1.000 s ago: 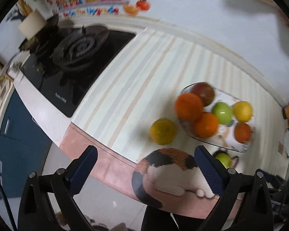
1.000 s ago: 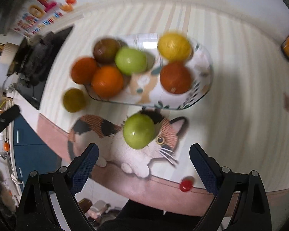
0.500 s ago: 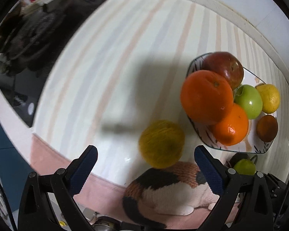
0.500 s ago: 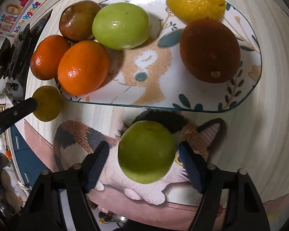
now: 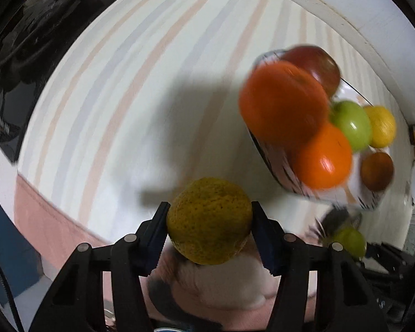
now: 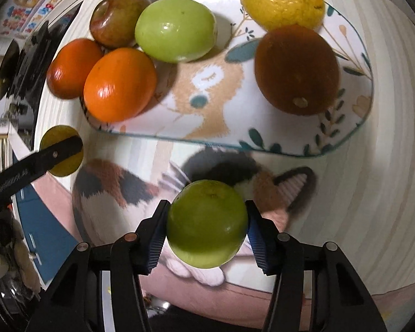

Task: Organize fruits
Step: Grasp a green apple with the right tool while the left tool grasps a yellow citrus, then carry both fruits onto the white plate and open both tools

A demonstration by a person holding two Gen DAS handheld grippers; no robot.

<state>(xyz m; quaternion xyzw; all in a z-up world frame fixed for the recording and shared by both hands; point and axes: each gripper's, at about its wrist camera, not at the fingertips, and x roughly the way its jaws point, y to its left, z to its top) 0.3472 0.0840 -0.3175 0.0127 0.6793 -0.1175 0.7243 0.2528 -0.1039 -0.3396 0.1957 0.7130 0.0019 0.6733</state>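
Gripping from both sides, the left claw [image 5: 209, 221] has just been closing its jaws and its blue ribbed pads now press on the rough dull-yellow round citrus fruit [image 5: 209, 220], which sits near the front edge of the striped mat-covered worktop [image 5: 130, 88], just beside the left end of the oval white ceramic plate with a fox drawing [image 6: 354, 127]. The right claw [image 6: 207, 225] has likewise just been closing and clenches the smooth green round fruit [image 6: 207, 223] over the cat picture printed on the mat [image 6: 110, 191], just in front of the plate's front rim. On the plate lie two orange citrus fruits [image 6: 119, 84], a reddish-brown apple [image 6: 116, 18], a second green fruit [image 6: 175, 29], a yellow lemon [image 6: 282, 0] and a dark brown-orange round fruit [image 6: 296, 69]. A black stove [image 5: 27, 41] occupies the worktop's far left corner.
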